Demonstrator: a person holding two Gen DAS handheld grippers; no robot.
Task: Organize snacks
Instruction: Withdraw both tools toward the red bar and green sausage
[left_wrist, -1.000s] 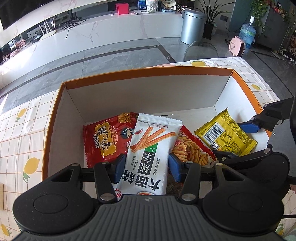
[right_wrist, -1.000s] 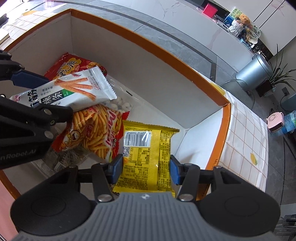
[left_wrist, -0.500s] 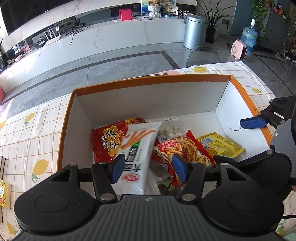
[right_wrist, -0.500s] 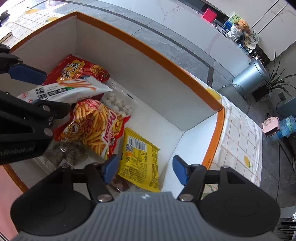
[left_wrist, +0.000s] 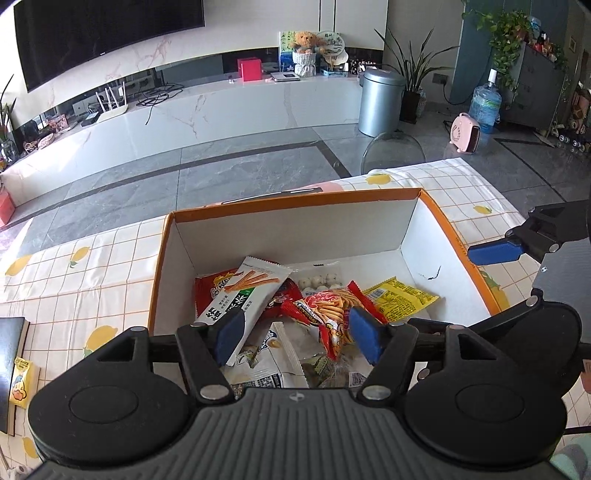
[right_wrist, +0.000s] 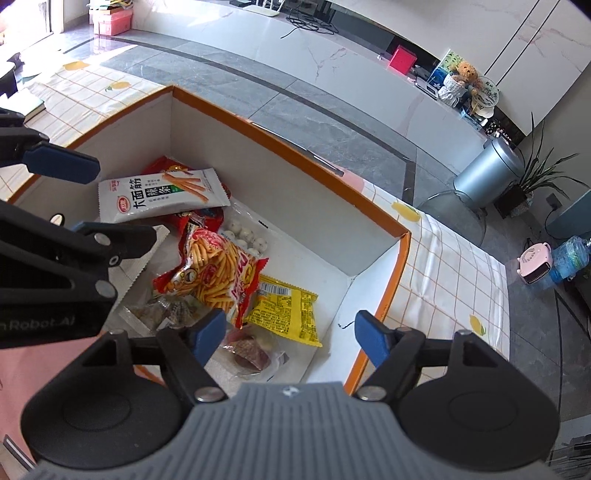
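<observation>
Both the left gripper (left_wrist: 295, 338) and right gripper (right_wrist: 290, 341) are hovering spread wide, holding nothing, over the orange-rimmed box (left_wrist: 291, 195) where the snack packets (right_wrist: 212, 271) are already sitting, so looks mostly done, though a yellow packet (left_wrist: 22, 380) is lying outside it.

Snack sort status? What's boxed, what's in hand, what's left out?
Done: the white spicy-strip packet, the red fries bag and the yellow packet lie inside the orange-rimmed box with other snacks. In hand: nothing; the left hand-held gripper and the right hand-held gripper are both open above the box. Left: at least a small yellow snack on the tablecloth, left of the box.
</observation>
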